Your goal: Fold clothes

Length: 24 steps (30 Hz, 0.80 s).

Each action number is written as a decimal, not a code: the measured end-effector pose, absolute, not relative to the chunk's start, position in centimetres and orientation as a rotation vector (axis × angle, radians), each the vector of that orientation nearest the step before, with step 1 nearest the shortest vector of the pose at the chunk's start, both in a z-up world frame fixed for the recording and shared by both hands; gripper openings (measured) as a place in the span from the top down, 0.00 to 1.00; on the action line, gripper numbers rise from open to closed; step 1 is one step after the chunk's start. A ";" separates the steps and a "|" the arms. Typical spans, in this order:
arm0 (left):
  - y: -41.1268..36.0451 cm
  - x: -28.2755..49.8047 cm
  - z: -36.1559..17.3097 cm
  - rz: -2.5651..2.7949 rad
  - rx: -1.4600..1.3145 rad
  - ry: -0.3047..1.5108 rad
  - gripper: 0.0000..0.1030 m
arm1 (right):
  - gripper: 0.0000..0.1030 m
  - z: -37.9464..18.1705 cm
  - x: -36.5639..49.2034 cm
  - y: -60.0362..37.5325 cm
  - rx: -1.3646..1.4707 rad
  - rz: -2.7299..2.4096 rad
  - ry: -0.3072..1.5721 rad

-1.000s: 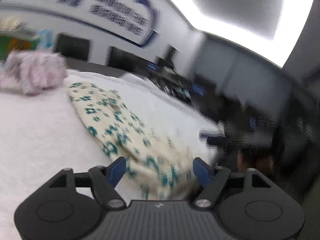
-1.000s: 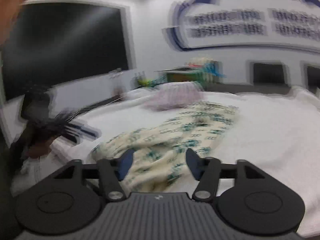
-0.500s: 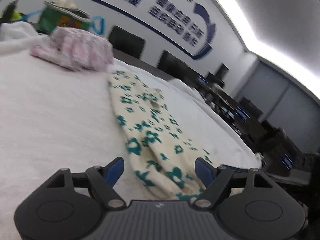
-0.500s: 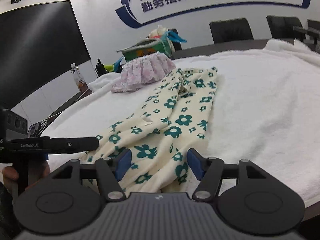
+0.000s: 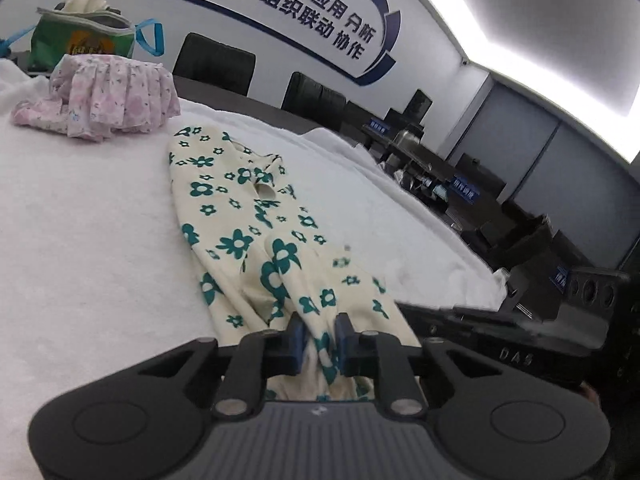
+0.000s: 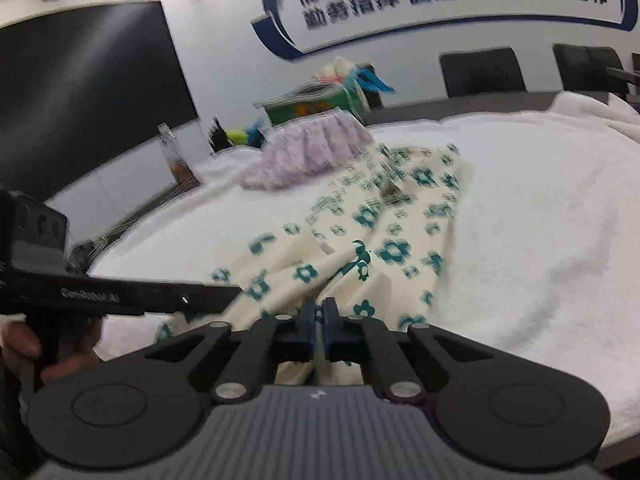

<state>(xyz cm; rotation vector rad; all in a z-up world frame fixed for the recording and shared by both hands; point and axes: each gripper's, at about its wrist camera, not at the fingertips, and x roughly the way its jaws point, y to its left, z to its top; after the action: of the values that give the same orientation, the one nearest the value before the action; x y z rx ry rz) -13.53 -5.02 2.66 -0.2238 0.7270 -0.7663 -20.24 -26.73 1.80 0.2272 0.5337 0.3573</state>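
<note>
Both my grippers pinch the near end of a cream garment with teal flowers, which lies on a white towel-covered table.

My left gripper [image 5: 319, 338] sits low at the table's near edge, pointing along the garment [image 5: 240, 216], its blue pads [image 5: 297, 336] drawn close with a fold of cloth bunched between them. My right gripper [image 6: 316, 322] is just beside it, pads almost together, nipping a thin fold of the same hem. In the right view a hand [image 6: 24, 354] grips the left tool's handle. The garment stretches away from me down the middle of the towel [image 5: 80, 240] toward a pink floral heap [image 5: 104, 100]. Open towel lies on both sides of it. The table's far edge meets black chairs [image 5: 214, 62]; a green bag [image 5: 84, 40] stands behind the heap.
</note>
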 end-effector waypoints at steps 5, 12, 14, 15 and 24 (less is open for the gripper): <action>-5.0 -13.5 0.8 -0.735 -0.245 0.748 0.83 | 0.95 -0.3 -18.2 -26.5 0.189 0.339 0.625; -5.2 -14.5 1.3 -0.720 -0.182 0.700 0.76 | 0.79 2.0 -19.5 -27.9 0.195 0.336 0.499; -4.6 -15.2 1.4 -0.724 -0.173 0.683 0.71 | 0.79 2.5 -19.6 -27.8 0.209 0.380 0.469; -4.3 -15.5 1.4 -0.726 -0.170 0.673 0.67 | 0.79 2.5 -19.5 -27.4 0.217 0.403 0.468; 0.9 -17.0 1.0 -0.774 -0.254 0.656 0.49 | 0.69 6.5 -14.5 -23.9 0.088 0.498 0.487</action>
<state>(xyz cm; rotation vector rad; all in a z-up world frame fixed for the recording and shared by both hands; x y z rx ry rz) -16.97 0.94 1.02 -0.2541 0.6560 -0.7736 -14.55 -23.87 6.48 0.0876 0.4869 0.4977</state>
